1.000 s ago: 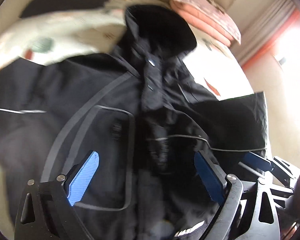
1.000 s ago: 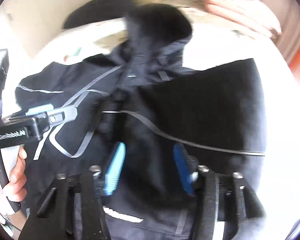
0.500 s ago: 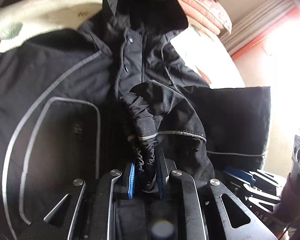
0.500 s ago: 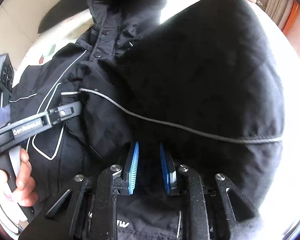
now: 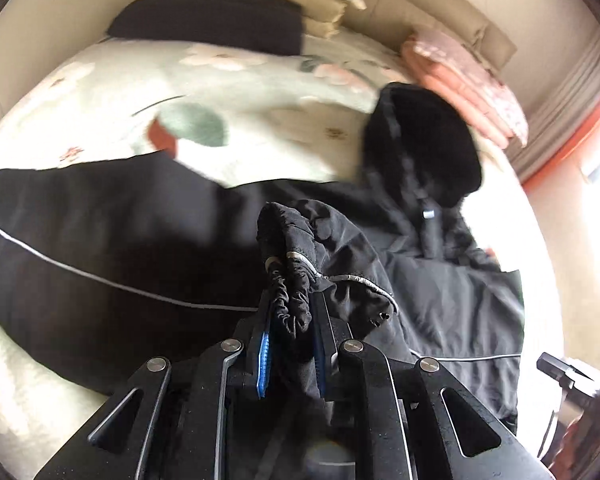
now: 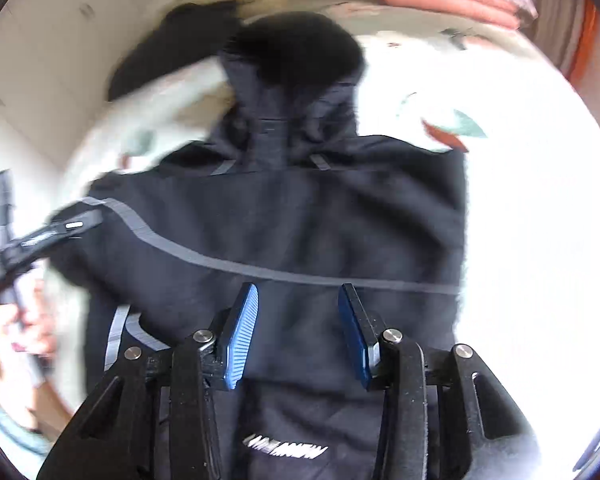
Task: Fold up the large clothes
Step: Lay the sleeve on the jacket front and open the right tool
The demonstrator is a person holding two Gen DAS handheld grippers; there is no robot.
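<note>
left wrist view: left hand-held gripper (image 5: 290, 354) clamped on jacket cuff (image 5: 290, 280), sleeve now dragged across black jacket (image 6: 300, 232) on bed (image 5: 260, 120); right hand-held gripper (image 6: 298, 336) just reopened, empty, above the jacket; sleeve fold underway.

Jacket (image 6: 300, 220) on bedspread (image 5: 260, 120); folded blankets (image 5: 468, 84) behind hood (image 5: 432, 148).

The hand (image 6: 18, 330) at the frame's left edge is motion-blurred.
</note>
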